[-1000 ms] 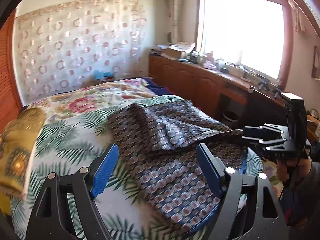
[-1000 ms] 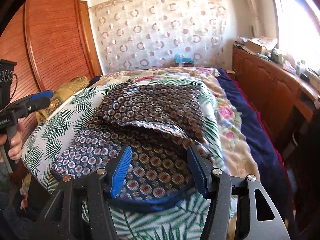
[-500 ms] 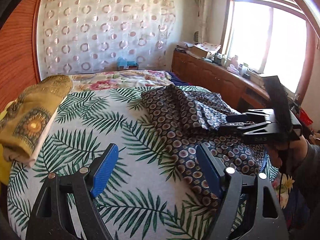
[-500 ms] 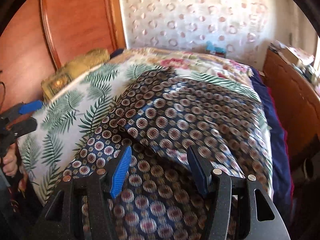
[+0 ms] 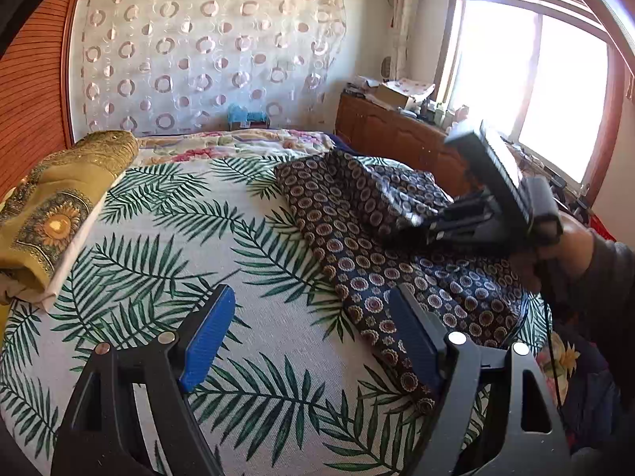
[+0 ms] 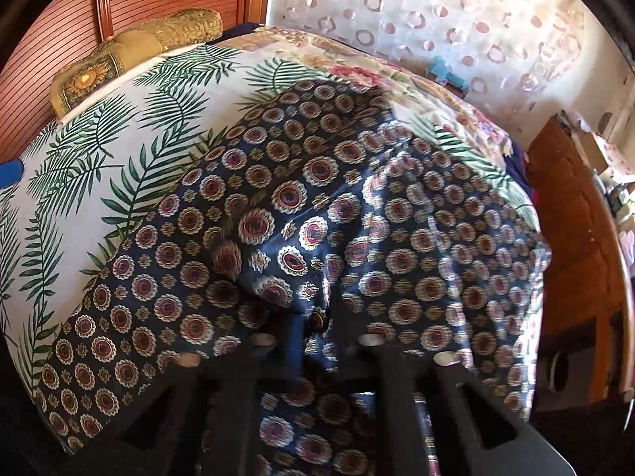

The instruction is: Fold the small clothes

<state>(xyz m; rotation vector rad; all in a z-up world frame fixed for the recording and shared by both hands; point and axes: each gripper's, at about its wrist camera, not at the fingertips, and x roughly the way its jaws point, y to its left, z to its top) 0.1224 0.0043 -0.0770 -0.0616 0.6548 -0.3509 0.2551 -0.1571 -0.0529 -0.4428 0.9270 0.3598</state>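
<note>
A dark blue garment with round medallion print lies on the leaf-print bedsheet, partly folded over itself. My left gripper is open and empty, above bare sheet just left of the garment's near edge. My right gripper is shut on a fold of the garment; its fingertips are buried in the cloth. It shows in the left wrist view at the right, pinching the raised fold, with my hand behind it.
A folded yellow-gold cloth lies at the bed's left edge by the wooden headboard. A wooden cabinet with clutter runs along the right under the window. A floral blanket covers the far bed.
My right gripper has gone down into the garment and shut on a fold of it. My left gripper has swung left, off the garment, and stays open.
</note>
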